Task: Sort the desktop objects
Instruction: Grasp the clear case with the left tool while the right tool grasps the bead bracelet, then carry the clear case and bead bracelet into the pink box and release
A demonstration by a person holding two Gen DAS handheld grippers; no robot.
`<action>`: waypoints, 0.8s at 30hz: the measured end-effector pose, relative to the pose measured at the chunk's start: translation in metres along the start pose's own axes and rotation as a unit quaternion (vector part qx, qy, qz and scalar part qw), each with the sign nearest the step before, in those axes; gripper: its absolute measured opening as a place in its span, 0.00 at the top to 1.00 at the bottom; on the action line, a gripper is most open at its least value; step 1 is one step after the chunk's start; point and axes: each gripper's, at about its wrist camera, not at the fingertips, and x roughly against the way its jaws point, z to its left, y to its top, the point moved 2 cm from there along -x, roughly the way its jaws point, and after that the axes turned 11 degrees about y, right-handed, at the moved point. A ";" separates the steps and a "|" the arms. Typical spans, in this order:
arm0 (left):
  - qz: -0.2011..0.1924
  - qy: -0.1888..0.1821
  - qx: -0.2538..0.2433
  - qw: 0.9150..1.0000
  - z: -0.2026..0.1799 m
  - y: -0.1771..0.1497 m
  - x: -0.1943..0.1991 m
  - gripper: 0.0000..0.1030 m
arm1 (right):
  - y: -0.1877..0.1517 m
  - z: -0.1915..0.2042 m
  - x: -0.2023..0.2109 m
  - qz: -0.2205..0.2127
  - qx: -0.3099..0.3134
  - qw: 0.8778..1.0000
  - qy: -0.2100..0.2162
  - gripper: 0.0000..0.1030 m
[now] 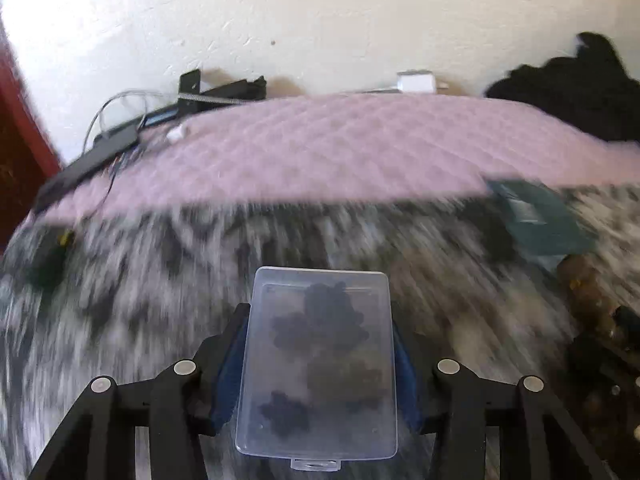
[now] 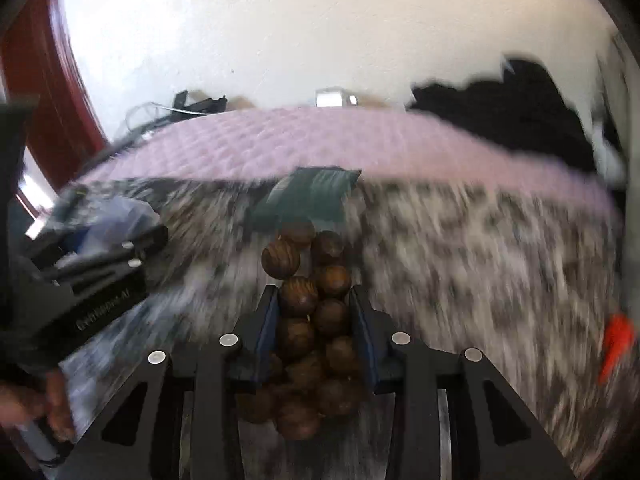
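My left claw (image 1: 320, 354) pinches a clear plastic box (image 1: 318, 364) between its blue pads, the box held lengthwise over the blurred grey-patterned blanket (image 1: 140, 300); dark shapes show through the lid, though I cannot tell whether they lie inside. My right claw (image 2: 314, 334) pinches a string of brown wooden beads (image 2: 308, 320), which bunch between the fingers and reach forward past the tips. A dark green packet (image 2: 308, 196) lies on the blanket just beyond the beads, at the edge of a pink quilted cover (image 2: 320, 140). Black clothing (image 2: 508, 112) is heaped at the far right.
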 end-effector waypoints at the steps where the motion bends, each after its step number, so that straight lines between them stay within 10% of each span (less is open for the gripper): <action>1: 0.003 -0.001 0.005 1.000 0.003 -0.018 0.020 0.48 | -0.011 -0.004 0.014 0.002 -0.019 1.000 0.017 0.64; 3: 0.005 -0.007 0.019 1.000 0.002 -0.062 0.069 0.48 | -0.043 -0.002 0.051 0.004 -0.040 0.998 0.051 0.81; 13: -0.020 -0.042 0.042 0.998 0.006 -0.258 0.310 0.48 | -0.243 0.054 0.280 -0.007 -0.007 0.996 0.084 0.81; 24: -0.061 -0.118 0.006 0.991 -0.014 -0.336 0.451 0.48 | -0.377 0.074 0.459 -0.041 0.039 0.993 0.104 0.81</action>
